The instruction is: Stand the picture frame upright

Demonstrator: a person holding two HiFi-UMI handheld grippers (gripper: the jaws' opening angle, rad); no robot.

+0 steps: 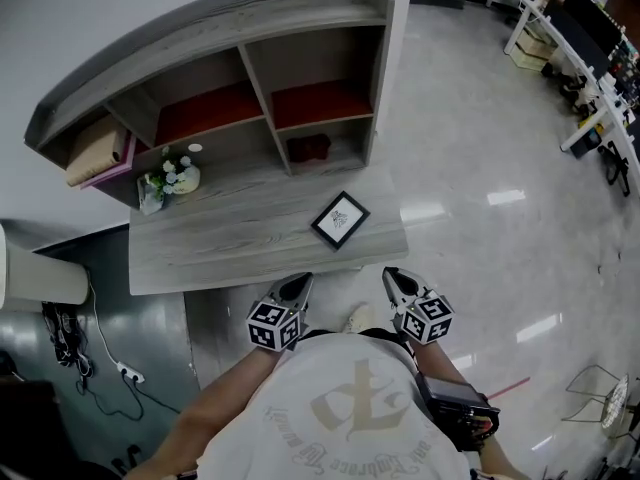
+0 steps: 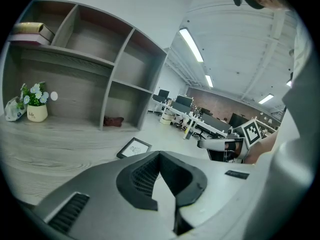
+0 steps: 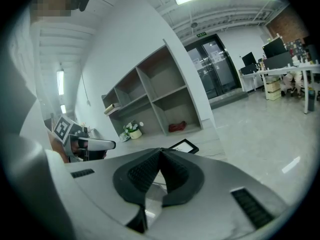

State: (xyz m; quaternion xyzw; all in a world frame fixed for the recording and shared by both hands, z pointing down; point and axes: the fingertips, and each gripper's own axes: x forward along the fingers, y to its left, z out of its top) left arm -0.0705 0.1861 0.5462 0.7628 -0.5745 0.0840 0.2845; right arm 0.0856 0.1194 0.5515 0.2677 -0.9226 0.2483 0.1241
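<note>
Grey desk point(image 1: 230, 243): black picture frame point(image 1: 340, 219) lies flat; left gripper point(image 1: 303, 280), right gripper point(image 1: 390, 273) jaws clenched, empty

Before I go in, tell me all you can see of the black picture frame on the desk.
The black-rimmed rectangular picture frame lies flat, face up, on the grey wood-grain desk top, towards its front right corner and turned cornerwise to the edge. A thin rim surrounds a white sheet with a small dark print, too small to read. No stand shows. Only the desk touches it.
</note>
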